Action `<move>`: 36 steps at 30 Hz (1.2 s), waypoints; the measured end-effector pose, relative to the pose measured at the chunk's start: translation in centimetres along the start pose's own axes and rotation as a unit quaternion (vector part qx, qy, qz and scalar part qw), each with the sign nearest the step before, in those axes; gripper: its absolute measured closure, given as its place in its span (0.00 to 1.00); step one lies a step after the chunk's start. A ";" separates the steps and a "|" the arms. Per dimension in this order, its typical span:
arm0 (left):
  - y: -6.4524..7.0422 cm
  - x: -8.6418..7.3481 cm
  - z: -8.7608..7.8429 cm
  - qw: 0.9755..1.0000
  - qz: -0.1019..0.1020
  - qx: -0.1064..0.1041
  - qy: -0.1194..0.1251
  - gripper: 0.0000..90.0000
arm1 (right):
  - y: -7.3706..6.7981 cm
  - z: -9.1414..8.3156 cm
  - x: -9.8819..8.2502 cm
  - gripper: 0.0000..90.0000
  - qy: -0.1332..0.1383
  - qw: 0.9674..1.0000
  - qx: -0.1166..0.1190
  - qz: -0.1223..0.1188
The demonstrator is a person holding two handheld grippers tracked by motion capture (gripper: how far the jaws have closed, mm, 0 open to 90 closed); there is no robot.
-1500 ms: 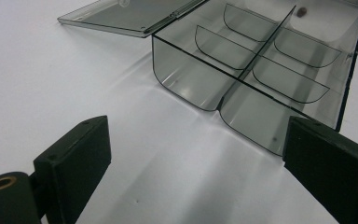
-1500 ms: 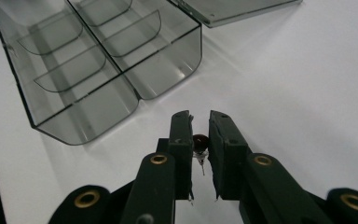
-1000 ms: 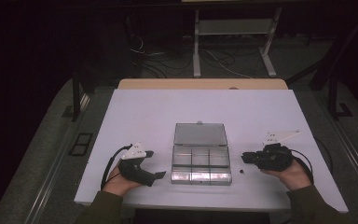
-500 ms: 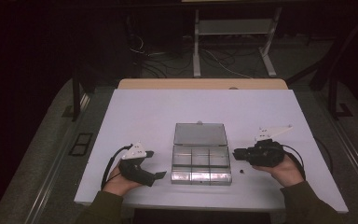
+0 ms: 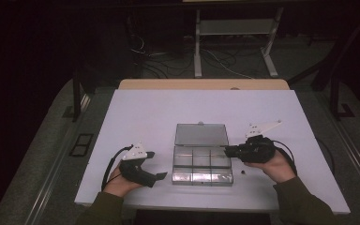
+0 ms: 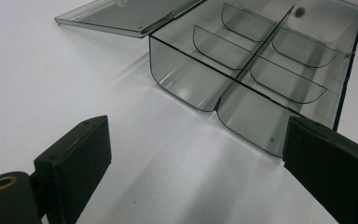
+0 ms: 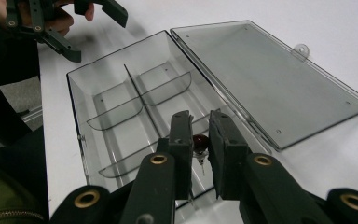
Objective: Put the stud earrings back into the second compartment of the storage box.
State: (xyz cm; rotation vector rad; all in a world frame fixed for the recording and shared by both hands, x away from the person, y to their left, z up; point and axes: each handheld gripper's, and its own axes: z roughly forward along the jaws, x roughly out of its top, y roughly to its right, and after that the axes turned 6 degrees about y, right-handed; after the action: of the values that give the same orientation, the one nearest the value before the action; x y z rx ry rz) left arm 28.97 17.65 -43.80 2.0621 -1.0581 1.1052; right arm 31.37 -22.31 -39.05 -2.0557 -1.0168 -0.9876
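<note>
So there's a clear plastic organizer box [image 5: 201,161] sitting near the front middle of the white counter [image 5: 145,112], with its lid [image 5: 201,134] flipped all the way open and lying flat on the counter behind it. Inside, one long divider runs down the length and curved cross dividers split it up into six compartments. From the left gripper view one small dark bit [image 6: 299,11] sits in the far corner compartment; the others I can see there look bare apart from a couple of tiny specks I can't identify.

The right gripper [image 5: 229,151] hangs right over the box's right edge, pointing in toward it. In the right gripper view its fingers [image 7: 181,140] are nearly shut, pinching a small dark red bead-like piece [image 7: 200,141] with a thin metal pin hanging under it. That piece is up in the air above the compartments at that end, not resting in any of them. I can't tell exactly which compartment it's over.

There's also a tiny dark thing [image 5: 243,172] lying on the counter just beside the box's front right corner, too small to make out.

The left gripper [image 5: 159,176] rests on the counter just left of the box, well short of touching it. Its fingers [image 6: 74,158] are spread wide apart with nothing between them, just bare counter.
</note>
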 end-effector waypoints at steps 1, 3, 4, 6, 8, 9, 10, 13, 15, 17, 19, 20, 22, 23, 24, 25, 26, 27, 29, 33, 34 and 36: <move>0.0 0.0 0.0 1.000 0.001 0.000 0.000 0.08 | 0.0 0.2 0.1 0.87 0.000 1.000 0.002 -0.001; 0.0 0.0 0.0 1.000 -0.001 0.000 0.001 0.08 | -0.1 0.5 0.3 0.87 -0.001 1.000 0.004 -0.002; 0.1 0.0 0.0 1.000 -0.003 0.000 0.002 0.08 | -0.1 0.7 0.4 0.87 -0.001 1.000 0.006 -0.004; 0.1 0.0 0.1 1.000 -0.003 0.000 0.002 0.08 | -0.1 1.1 0.6 0.87 -0.003 1.000 0.008 -0.007; 0.1 0.1 0.0 1.000 -0.001 0.000 0.001 0.08 | -0.2 1.4 0.8 0.87 -0.004 1.000 0.011 -0.008; 0.1 0.0 0.1 1.000 -0.001 0.000 0.002 0.08 | -0.3 1.7 1.0 0.87 -0.005 1.000 0.013 -0.009; 0.1 0.0 0.0 1.000 -0.001 0.000 0.001 0.08 | -0.3 1.9 1.1 0.87 -0.006 1.000 0.013 -0.011; 0.0 0.0 0.0 1.000 0.001 0.000 0.001 0.08 | -0.4 2.6 1.4 0.87 -0.011 1.000 0.019 -0.015; 0.0 0.0 0.0 1.000 0.001 0.000 0.002 0.08 | -0.5 3.2 1.7 0.87 -0.014 1.000 0.022 -0.015; 0.0 0.0 0.0 1.000 0.000 -0.001 0.003 0.08 | -0.6 3.9 1.9 0.87 -0.017 0.999 0.023 -0.018; 0.0 0.1 0.0 1.000 0.001 -0.001 0.002 0.08 | -0.6 4.4 2.0 0.87 -0.019 0.999 0.027 -0.019; 0.0 0.0 0.0 1.000 0.001 -0.001 0.002 0.08 | -0.6 4.7 2.1 0.87 -0.020 0.999 0.029 -0.021; 0.0 0.0 0.0 1.000 0.000 -0.001 0.002 0.08 | -0.7 5.2 2.3 0.87 -0.023 0.999 0.032 -0.022; 0.0 0.0 0.0 1.000 0.001 -0.001 0.001 0.08 | -0.7 5.5 2.3 0.87 -0.024 0.999 0.035 -0.023; 0.0 0.0 0.0 1.000 0.001 -0.001 0.001 0.08 | -0.7 5.8 2.4 0.87 -0.026 0.999 0.035 -0.025; 0.0 0.0 0.0 1.000 -0.001 -0.001 0.001 0.08 | -0.8 6.1 2.4 0.87 -0.028 0.999 0.035 -0.024; 0.0 0.0 0.0 1.000 -0.002 -0.001 0.002 0.08 | -0.8 6.3 2.5 0.87 -0.030 0.999 0.036 -0.025; 0.0 0.0 0.0 1.000 -0.002 -0.001 0.002 0.08 | -0.8 6.7 2.5 0.87 -0.031 0.999 0.036 -0.025; 0.0 0.0 0.0 1.000 -0.001 -0.002 0.002 0.08 | -0.8 7.1 2.5 0.87 -0.035 0.998 0.037 -0.025; 0.0 0.0 0.0 1.000 0.000 -0.002 0.001 0.08 | -0.7 8.1 2.3 0.87 -0.047 0.998 0.034 -0.026; 0.0 0.0 0.0 1.000 -0.001 -0.002 0.001 0.08 | -0.8 8.3 2.2 0.87 -0.053 0.998 0.035 -0.025; 0.0 0.0 0.0 1.000 -0.002 -0.001 0.001 0.08 | -0.8 8.7 2.0 0.87 -0.063 0.997 0.034 -0.027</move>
State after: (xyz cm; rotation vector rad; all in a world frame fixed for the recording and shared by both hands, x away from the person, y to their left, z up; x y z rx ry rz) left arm 28.97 17.66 -43.84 2.0602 -1.0547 1.1034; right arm 34.47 -14.37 -41.71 -2.0651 -1.1597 -0.8479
